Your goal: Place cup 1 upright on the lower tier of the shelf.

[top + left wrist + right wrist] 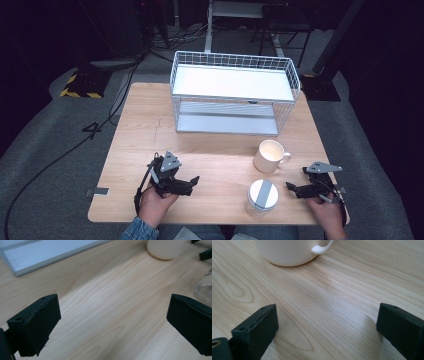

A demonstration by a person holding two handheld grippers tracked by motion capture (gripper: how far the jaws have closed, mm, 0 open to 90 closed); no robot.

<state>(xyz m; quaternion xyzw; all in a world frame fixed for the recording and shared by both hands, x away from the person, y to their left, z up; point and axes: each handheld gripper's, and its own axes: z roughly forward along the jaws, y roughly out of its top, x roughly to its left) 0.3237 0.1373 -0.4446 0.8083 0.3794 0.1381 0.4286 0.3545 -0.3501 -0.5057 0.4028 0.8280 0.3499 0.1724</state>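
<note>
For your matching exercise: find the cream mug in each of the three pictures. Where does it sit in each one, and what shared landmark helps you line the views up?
High view: the cream mug stands right of centre, in front of the wire rack.
Left gripper view: its rounded base shows at the top edge, right of centre.
Right gripper view: its base and handle are at the top, left of centre.
Shared landmark: the wooden table.

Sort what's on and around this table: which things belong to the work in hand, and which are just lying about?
In play:
- cream mug, nearest the right hand-held gripper
- glass jar with grey lid, between both grippers
- left hand-held gripper, open, empty
- white wire shelf rack, likely the destination

Lying about:
- floor cables
- yellow-black striped stand base
- tape on the table edge
</note>
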